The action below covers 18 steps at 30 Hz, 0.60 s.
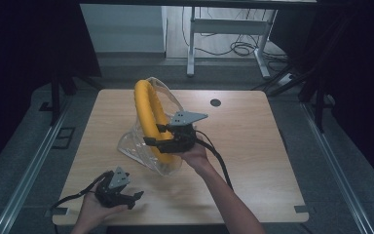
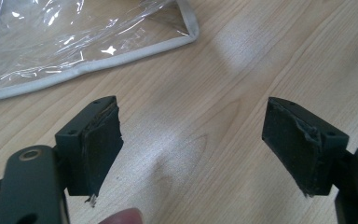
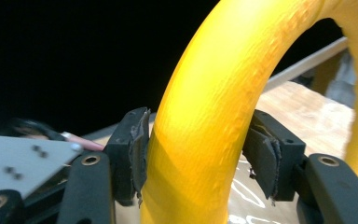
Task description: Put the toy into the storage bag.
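Right hand-held gripper (image 3: 196, 158) around half-cropped yellow ring (image 3: 214, 107)

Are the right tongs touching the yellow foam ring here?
Touching. In the right gripper view the right tongs have both pads pressed against the yellow foam ring, no gap on either side.

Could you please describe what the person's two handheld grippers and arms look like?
Both the left gripper and the right gripper are matte black with two blocky jaws lined with frayed dark foam pads. Each carries a grey three-cornered plate with small holes and trails a black cable. The forearms are bare; no sleeves show.
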Available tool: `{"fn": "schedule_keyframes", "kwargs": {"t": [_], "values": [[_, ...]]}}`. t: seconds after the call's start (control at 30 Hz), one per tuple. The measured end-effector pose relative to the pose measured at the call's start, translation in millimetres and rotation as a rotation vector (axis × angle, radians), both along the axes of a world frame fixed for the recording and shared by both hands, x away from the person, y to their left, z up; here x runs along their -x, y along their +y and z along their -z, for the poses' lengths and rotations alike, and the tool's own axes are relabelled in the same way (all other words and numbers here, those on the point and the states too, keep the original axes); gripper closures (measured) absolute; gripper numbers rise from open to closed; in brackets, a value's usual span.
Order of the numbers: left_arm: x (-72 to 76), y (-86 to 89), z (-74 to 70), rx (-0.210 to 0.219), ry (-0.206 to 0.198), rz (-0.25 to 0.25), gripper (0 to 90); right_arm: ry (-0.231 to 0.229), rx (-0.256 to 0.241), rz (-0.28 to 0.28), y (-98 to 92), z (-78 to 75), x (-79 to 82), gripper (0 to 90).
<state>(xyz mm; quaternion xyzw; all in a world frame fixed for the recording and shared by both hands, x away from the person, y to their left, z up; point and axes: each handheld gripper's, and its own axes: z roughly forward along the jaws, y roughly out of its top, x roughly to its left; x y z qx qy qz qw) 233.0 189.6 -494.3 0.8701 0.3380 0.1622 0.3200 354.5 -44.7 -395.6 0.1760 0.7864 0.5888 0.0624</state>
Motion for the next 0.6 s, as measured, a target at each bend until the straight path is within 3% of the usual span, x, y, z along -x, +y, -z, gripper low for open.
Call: {"fn": "schedule_keyframes", "kwargs": {"t": [0.17, 0.4, 0.6], "values": [[-0.2, -0.4, 0.5, -0.005, 0.001, 0.001, 19.6, -0.006, 0.007, 0.003, 1.3, 1.4, 0.0, 41.9], [-0.1, -0.1, 0.3, -0.001, 0.002, 0.002, 19.6, -0.039, 0.014, 0.053, -2.7, -3.1, 5.1, 30.2], [-0.1, -0.4, 0.5, -0.005, 0.002, 0.002, 19.6, -0.061, 0.002, 0.066, -11.8, -8.8, 11.3, 28.2]]}}
